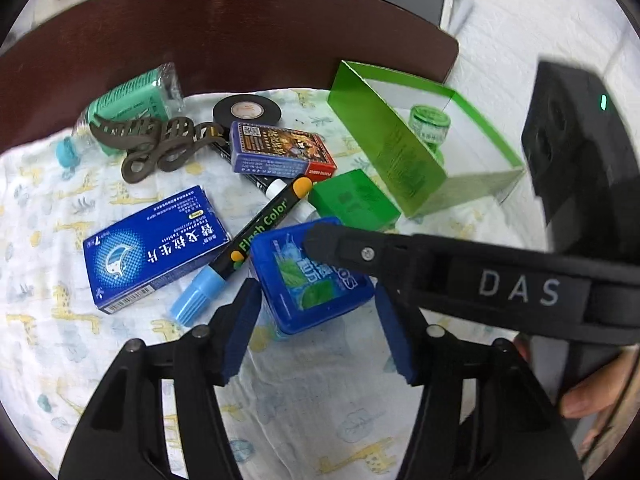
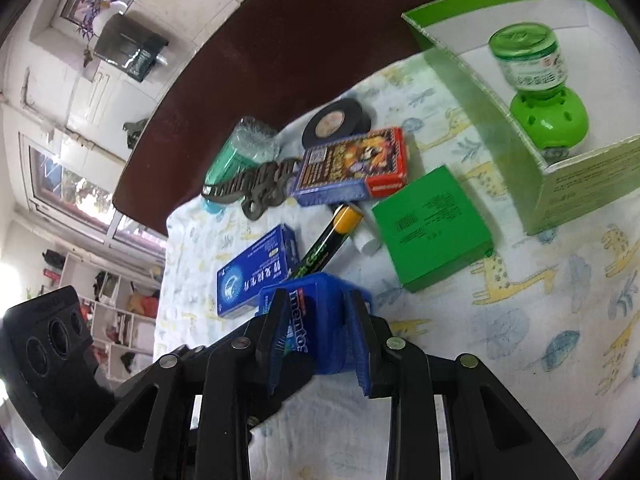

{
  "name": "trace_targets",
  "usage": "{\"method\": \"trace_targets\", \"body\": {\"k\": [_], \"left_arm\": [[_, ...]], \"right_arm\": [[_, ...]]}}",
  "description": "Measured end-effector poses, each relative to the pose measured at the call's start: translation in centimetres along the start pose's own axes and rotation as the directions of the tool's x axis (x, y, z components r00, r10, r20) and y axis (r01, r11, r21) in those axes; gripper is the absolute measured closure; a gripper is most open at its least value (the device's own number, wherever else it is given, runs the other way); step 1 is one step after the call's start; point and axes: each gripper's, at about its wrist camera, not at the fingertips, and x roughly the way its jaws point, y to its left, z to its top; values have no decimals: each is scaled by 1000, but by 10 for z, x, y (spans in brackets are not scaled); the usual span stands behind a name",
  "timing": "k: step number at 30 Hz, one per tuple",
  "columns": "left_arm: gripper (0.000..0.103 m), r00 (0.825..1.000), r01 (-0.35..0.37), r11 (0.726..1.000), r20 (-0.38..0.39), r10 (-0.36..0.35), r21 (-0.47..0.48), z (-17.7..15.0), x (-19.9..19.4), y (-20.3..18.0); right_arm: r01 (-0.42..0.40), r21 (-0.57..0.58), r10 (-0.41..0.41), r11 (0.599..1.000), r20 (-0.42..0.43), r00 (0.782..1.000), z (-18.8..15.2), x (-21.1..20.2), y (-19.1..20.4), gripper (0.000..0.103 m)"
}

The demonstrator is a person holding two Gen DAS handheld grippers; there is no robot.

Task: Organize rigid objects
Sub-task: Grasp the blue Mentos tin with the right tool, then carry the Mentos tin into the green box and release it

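Note:
A blue Mentos box (image 1: 316, 280) (image 2: 320, 320) sits on the patterned cloth. My right gripper (image 2: 316, 340) is shut on the blue Mentos box; its finger (image 1: 340, 246) crosses the left wrist view over the box. My left gripper (image 1: 316, 332) is open, its pads on either side of the box's near end, apart from it. An open green carton (image 1: 404, 152) (image 2: 552, 184) at the right holds a green jar (image 1: 430, 122) (image 2: 528, 60).
On the cloth lie a blue medicine box (image 1: 152, 248), a Flash Color marker (image 1: 256, 232), a card box (image 1: 280, 150), a small green box (image 1: 354, 200), black tape (image 1: 247, 111), a brown metal ornament (image 1: 156, 136) and a teal bottle (image 1: 128, 104). Dark table edge (image 1: 240, 40) behind.

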Motion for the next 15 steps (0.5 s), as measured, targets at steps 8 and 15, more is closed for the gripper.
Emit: {"method": "trace_targets", "body": {"k": [8, 15], "left_arm": [[45, 996, -91, 996, 17, 90, 18, 2, 1, -8], [45, 990, -122, 991, 77, 117, 62, 15, -16, -27]], "right_arm": [[47, -32, -47, 998, -3, 999, -4, -2, 10, 69], [29, -58, -26, 998, 55, 998, 0, -26, 16, 69]]}}
